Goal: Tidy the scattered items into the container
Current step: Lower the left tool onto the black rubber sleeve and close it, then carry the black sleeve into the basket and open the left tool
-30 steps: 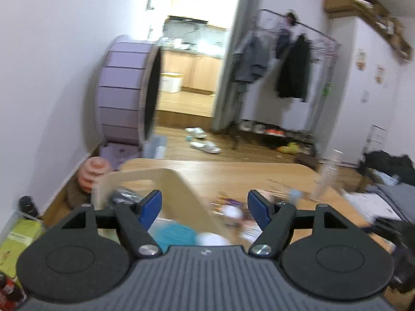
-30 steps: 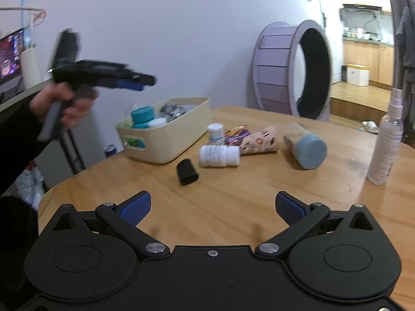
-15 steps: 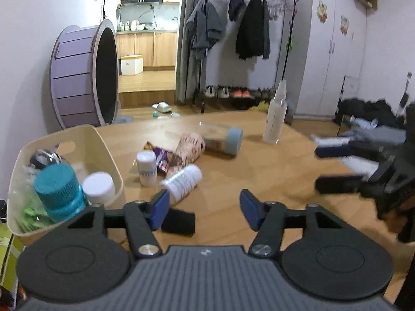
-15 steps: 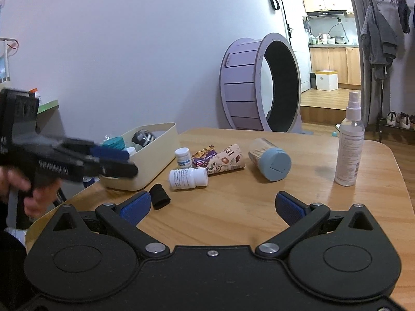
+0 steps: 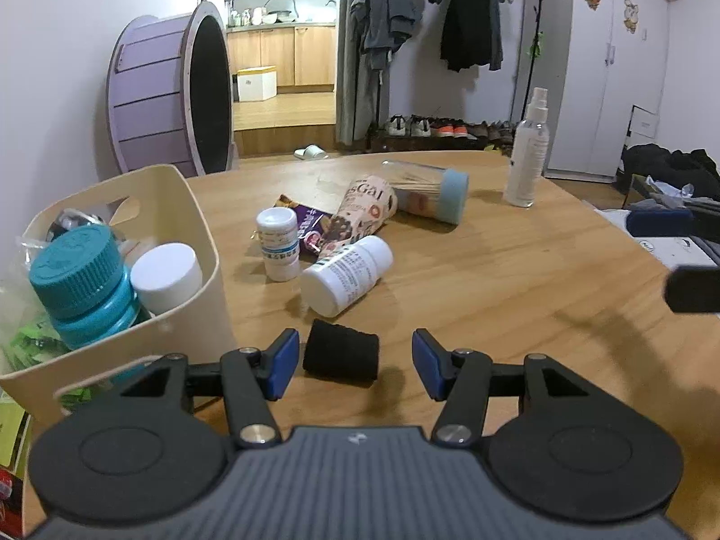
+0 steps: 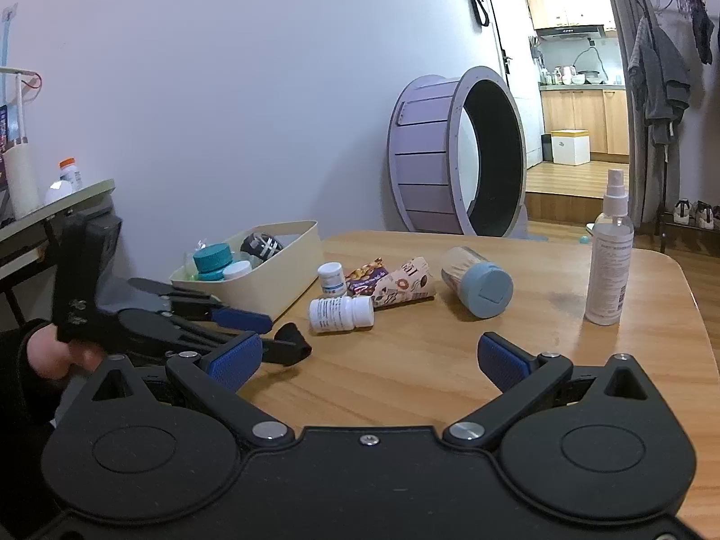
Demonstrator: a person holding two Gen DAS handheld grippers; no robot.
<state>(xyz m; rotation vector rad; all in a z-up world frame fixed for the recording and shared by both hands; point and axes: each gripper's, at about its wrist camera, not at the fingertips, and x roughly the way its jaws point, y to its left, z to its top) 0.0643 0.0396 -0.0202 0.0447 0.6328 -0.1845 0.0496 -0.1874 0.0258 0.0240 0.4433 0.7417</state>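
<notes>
The black cylinder [image 5: 340, 356] lies on its side near the tabletop's [image 5: 517, 279] near left edge, short, matte and dark, with a slightly flared end. It sits between the blue pads of my left hand-held gripper [image 5: 355, 364], with a gap on each side, so the jaws stand spread around it without pinching. My right hand-held gripper [image 6: 370, 362] is spread wide over bare wood with nothing between its fingers.

Just left of the cylinder stands the cream container [image 5: 189, 207], at the tabletop's left edge, holding a teal-capped bottle [image 5: 83, 285], a white-capped bottle [image 5: 165, 276] and some green packets [image 5: 27, 342]. Beyond the cylinder, a white pill bottle [image 5: 346, 274] lies on its side, a smaller white bottle [image 5: 278, 243] stands upright, and a purple snack wrapper [image 5: 310, 229] and a printed paper cup [image 5: 360, 211] lie touching each other. A clear tube with a blue cap [image 5: 427, 191] lies toward the far edge, and a spray bottle [image 5: 527, 153] stands upright near the far right corner.

The tabletop is light wood with rounded corners. Behind it are a large purple wheel [image 5: 166, 90] against the white wall, a doorway to a kitchen, and a clothes rack [image 5: 432, 31] with shoes beneath.
</notes>
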